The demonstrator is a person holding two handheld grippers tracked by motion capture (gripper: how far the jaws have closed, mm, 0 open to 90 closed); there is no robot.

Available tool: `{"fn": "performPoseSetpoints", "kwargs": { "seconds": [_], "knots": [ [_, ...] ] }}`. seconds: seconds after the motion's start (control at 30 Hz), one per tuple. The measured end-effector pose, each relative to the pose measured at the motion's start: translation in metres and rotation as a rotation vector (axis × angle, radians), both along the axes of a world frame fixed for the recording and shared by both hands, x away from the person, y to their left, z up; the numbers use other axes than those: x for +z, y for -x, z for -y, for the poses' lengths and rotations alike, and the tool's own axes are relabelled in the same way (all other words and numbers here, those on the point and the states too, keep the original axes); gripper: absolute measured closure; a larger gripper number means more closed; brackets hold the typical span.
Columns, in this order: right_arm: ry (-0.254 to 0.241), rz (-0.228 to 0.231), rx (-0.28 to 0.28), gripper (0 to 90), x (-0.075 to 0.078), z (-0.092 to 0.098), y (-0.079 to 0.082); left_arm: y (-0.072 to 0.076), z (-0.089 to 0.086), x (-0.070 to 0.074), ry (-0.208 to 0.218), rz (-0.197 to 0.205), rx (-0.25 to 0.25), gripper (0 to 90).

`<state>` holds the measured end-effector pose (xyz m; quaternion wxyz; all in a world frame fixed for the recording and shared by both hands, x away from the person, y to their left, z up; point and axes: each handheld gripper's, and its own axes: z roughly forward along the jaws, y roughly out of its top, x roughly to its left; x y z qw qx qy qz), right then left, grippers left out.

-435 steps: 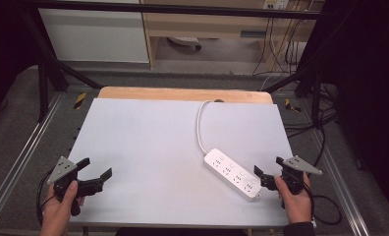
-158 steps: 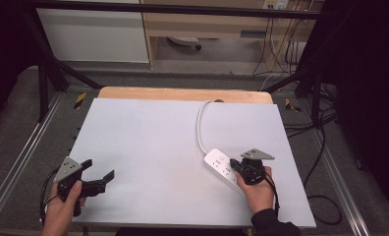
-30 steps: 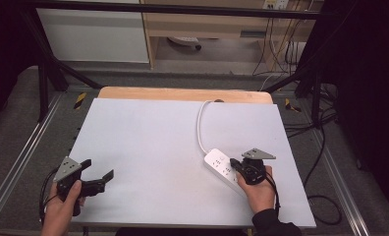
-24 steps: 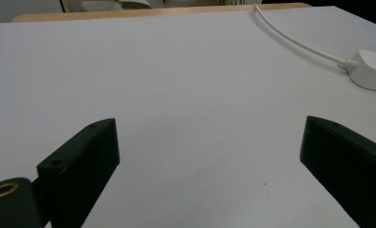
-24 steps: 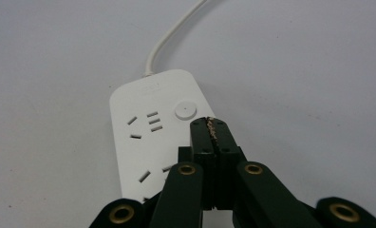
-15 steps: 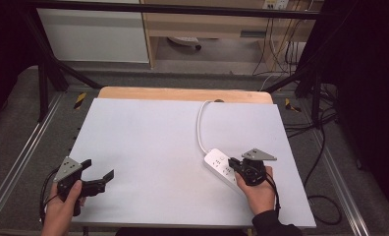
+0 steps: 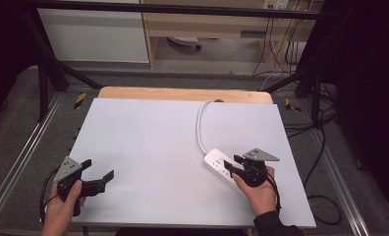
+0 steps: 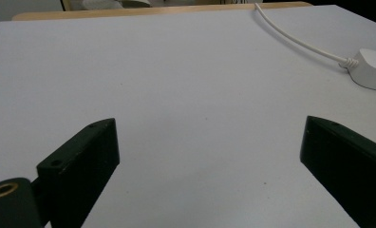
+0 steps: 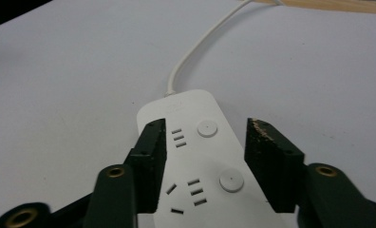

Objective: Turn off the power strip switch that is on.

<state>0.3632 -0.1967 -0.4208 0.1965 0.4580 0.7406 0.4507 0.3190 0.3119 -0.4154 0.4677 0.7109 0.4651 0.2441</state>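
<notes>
two grippers, each with two black blocky jaws. right gripper [image 7: 236, 164] set over the near end of one white power strip [image 9: 202, 161], jaws parted on either side of its body, not clearly pressing it; right-hand jaw's pad edge looks chipped. strip: smooth plastic, rounded corners, two round buttons and slot sockets visible; one white cord [image 7: 201, 125] curves to the table's far edge. strip lies right of centre on the matte white table [image 7: 148, 142]. left gripper [image 7: 98, 174] wide open over bare surface at the near left corner. one wooden strip [image 7: 182, 94] along the far edge.
</notes>
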Motion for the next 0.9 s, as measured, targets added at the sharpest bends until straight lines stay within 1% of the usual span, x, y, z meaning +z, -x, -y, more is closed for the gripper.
{"fn": "performPoseSetpoints", "kwargs": {
  "seconds": [0.07, 0.13, 0.23, 0.27, 0.3, 0.33, 0.4, 0.43, 0.5, 0.6, 0.7, 0.9],
  "knots": [
    [-0.027, 0.004, 0.003, 37.9, 0.0, 0.001, -0.001, 0.0, 0.0, 0.0, 0.002, -0.001, -0.001, 5.6],
    [-0.045, 0.02, 0.01, 31.4, 0.0, 0.001, -0.002, 0.0, 0.0, 0.0, 0.004, -0.003, 0.0, 5.6],
    [-0.048, 0.051, 0.02, 20.6, 0.0, 0.001, -0.003, 0.0, -0.001, 0.0, 0.004, -0.003, 0.002, 5.6],
    [-0.051, 0.055, 0.02, 16.7, 0.001, 0.001, -0.004, 0.0, -0.001, 0.0, 0.004, -0.004, 0.0, 5.6],
    [-0.046, 0.062, 0.008, 12.9, 0.001, 0.0, -0.005, 0.0, 0.0, 0.0, 0.002, -0.004, -0.001, 5.6],
    [-0.032, 0.059, -0.003, 10.2, 0.001, -0.002, -0.005, 0.0, 0.0, 0.0, 0.0, -0.003, -0.001, 5.6],
    [0.003, 0.049, 0.002, 8.1, 0.002, -0.004, -0.005, 0.0, 0.0, 0.0, 0.002, -0.003, -0.003, 5.6],
    [0.011, 0.054, 0.002, 7.4, 0.003, -0.005, -0.005, 0.0, 0.0, 0.0, 0.002, -0.004, -0.003, 5.6],
    [0.003, 0.062, 0.011, 6.0, 0.004, -0.005, -0.005, -0.001, 0.0, -0.001, 0.001, -0.004, -0.002, 5.6],
    [0.01, 0.083, 0.017, 4.4, 0.006, -0.004, -0.003, 0.0, -0.001, 0.0, 0.004, -0.004, 0.0, 5.6],
    [0.004, 0.099, 0.004, 3.5, 0.009, 0.001, -0.002, 0.0, -0.001, 0.0, 0.005, -0.004, 0.0, 5.6],
    [-0.017, 0.129, -0.041, 3.5, 0.014, 0.015, 0.001, 0.0, -0.001, 0.0, 0.006, -0.002, 0.0, 5.6]
  ]
}}
